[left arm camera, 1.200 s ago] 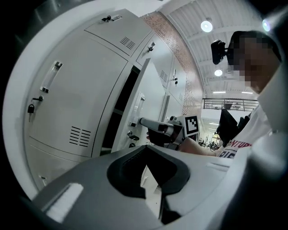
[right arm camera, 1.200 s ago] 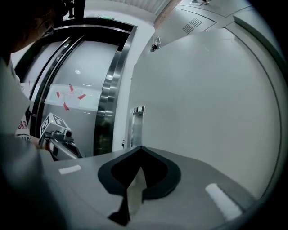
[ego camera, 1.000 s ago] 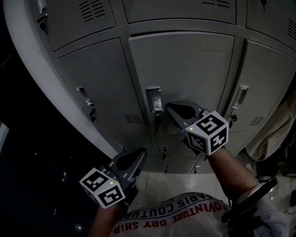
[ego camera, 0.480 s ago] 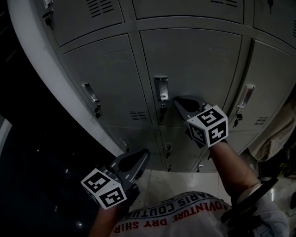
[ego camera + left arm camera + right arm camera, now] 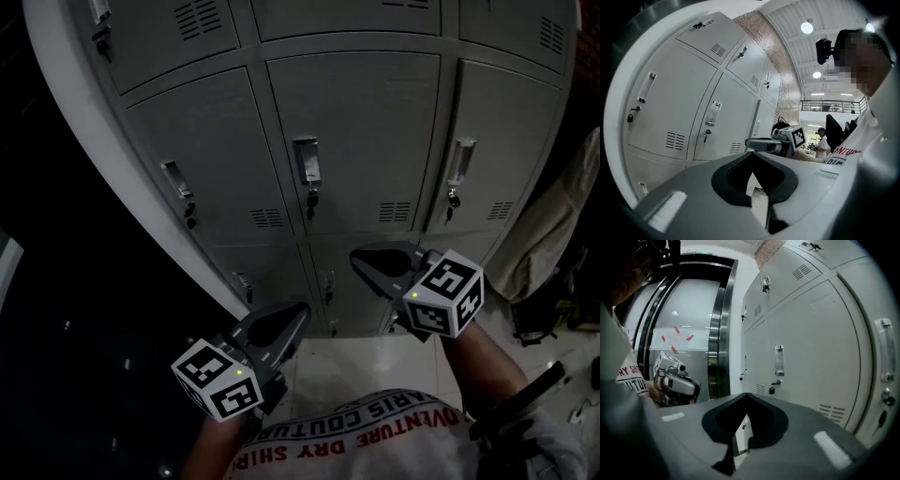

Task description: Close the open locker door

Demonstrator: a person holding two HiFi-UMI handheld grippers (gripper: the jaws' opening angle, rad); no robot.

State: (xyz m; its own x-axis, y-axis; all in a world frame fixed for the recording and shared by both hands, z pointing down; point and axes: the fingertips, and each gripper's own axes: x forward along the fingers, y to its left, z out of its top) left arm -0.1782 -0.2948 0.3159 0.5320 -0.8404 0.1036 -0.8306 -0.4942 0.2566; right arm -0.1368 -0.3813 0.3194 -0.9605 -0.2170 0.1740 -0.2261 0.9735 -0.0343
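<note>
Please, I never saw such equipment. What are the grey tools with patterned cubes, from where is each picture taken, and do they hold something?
A person holds two hand tools, the left gripper and the right gripper; each patterned cube is part of its tool. One picture comes from a camera on the person's head, looking down; the other two from cameras riding on the grippers. In front stand grey lockers; the middle door sits flush, so it looks closed. Both grippers have jaws together, holding nothing.

Grey metal locker bank (image 5: 356, 141): far, spanning left to right. Left hand-held gripper (image 5: 296, 311): near left, apart from bank. Right hand-held gripper (image 5: 362, 259): near right, apart from bank. Beige cloth heap (image 5: 553, 234): far right, beside bank.
</note>
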